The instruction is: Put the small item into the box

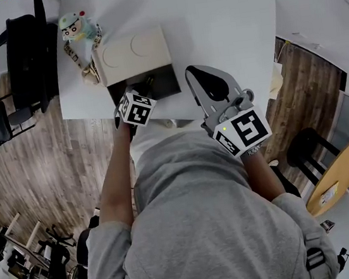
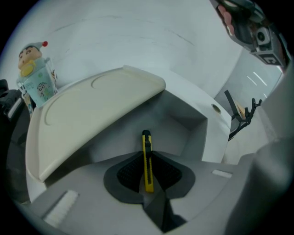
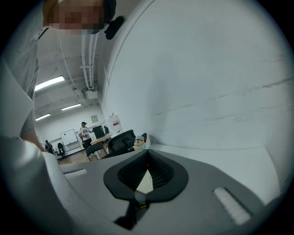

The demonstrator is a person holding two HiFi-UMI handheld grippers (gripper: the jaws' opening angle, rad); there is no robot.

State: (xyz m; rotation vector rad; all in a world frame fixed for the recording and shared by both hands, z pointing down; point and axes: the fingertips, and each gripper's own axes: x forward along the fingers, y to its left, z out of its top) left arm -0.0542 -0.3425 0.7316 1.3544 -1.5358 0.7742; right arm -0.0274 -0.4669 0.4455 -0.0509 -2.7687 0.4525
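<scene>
A yellow utility knife [image 2: 147,161] stands upright between the pads of my left gripper [image 2: 147,158], which is shut on it. The left gripper [image 1: 143,88] points steeply down into the grey inside of the open box [image 1: 160,80]. The box's cream lid [image 1: 131,55] is swung back behind the opening, and in the left gripper view the lid [image 2: 92,114] rises at the left over the box's inner wall [image 2: 193,126]. My right gripper [image 1: 192,72] hovers to the right of the box over the white table [image 1: 223,21]. Its jaws [image 3: 147,153] are shut with nothing in them.
A cartoon figurine [image 1: 78,30] stands at the table's far left corner beside the box. A black office chair [image 1: 27,59] is left of the table. A round wooden table [image 1: 335,175] and a black stool [image 1: 306,147] stand at the right. People stand far off in the room.
</scene>
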